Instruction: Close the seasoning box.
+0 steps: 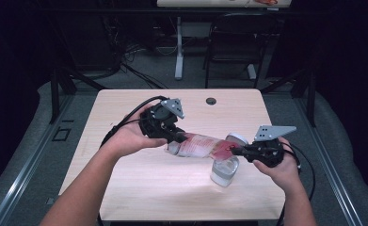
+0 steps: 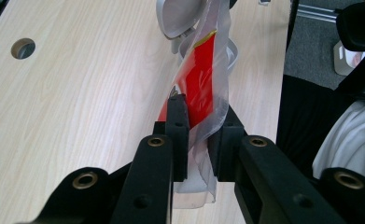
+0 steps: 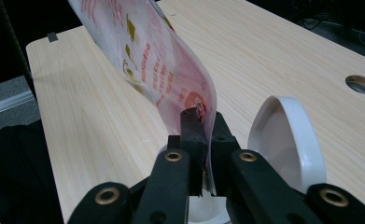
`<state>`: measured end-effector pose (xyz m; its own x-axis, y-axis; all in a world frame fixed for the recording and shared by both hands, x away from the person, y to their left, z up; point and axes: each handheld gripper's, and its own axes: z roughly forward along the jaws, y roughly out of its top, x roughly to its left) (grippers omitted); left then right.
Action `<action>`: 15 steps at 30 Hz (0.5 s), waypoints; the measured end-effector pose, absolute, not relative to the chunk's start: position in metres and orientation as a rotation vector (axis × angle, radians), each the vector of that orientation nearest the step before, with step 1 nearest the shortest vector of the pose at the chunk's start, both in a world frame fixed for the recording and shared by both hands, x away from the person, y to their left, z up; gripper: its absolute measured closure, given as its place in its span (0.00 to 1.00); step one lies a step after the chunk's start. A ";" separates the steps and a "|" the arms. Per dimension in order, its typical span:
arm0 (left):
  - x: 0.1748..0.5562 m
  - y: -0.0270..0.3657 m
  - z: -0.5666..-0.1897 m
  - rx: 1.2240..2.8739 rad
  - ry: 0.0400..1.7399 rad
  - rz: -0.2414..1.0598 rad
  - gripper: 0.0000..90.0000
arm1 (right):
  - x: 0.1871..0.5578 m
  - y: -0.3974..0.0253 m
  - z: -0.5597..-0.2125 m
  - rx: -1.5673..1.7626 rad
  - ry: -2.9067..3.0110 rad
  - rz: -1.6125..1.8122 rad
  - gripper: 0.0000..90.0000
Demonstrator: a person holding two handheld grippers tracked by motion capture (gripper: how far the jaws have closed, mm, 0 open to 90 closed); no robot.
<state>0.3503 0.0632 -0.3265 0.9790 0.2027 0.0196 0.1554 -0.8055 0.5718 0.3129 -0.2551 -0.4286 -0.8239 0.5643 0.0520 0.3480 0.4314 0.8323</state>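
Mid-table, above the wood | red-printed plastic pouch (image 1: 198, 145) stretched between both tools | left gripper (image 1: 174, 136) clamped on one end | right gripper (image 1: 240, 151) clamped on the other | open-lidded container (image 1: 224, 170) directly beneath | cable hole (image 1: 211, 100) beyond.

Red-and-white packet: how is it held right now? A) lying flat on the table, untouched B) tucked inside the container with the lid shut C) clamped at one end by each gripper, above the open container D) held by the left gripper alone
C: the left gripper and right gripper each pinch an end of the packet, stretched above the container whose lid stands open.
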 end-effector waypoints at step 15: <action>0.350 0.062 -0.325 2.524 0.240 0.112 0.89 | 0.313 -0.255 -0.429 0.797 2.450 1.336 0.98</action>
